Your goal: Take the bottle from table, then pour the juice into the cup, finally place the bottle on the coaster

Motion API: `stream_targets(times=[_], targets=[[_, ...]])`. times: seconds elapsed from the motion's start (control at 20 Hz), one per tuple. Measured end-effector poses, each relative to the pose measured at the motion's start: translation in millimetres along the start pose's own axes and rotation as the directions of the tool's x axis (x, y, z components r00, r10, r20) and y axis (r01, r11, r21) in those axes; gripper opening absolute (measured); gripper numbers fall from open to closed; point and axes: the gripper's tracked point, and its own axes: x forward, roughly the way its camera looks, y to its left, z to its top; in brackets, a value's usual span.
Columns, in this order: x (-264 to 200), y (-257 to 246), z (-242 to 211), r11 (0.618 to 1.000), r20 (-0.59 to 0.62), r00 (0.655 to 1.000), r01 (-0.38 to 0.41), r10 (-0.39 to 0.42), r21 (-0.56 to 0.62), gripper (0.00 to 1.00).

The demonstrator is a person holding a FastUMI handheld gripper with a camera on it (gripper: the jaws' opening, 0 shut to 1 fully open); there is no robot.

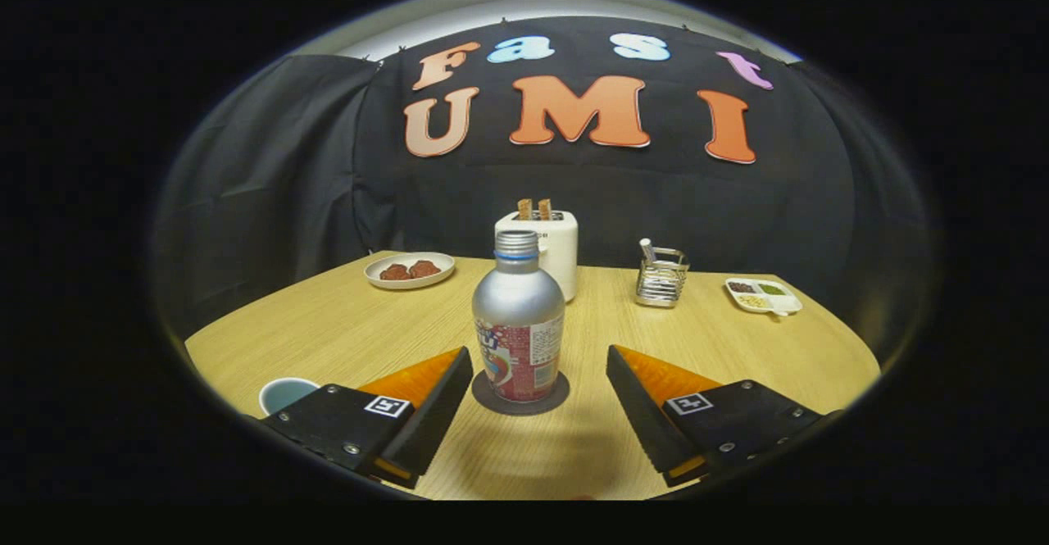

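Bottle stands upright on coaster, centre frame; fingers released, apart; judged finished, back straight out without brushing it.

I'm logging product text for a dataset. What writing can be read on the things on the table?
On the bottle label: print too blurred to read.
On the toaster: a small dark mark, too small to read.
On the tool, open either side of the bottle: square markers, no words.
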Motion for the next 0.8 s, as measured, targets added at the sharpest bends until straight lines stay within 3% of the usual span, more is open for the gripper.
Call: stream_targets(times=[0.4, 0.8], targets=[[-72.0, -25.9, 35.5, 0.998, 0.078, 0.995, 0.063, -0.062, -0.013, 0.97], [-122.2, -34.3, 58.0, 0.998, 0.129, 0.989, 0.068, -0.069, 0.012, 0.98]])
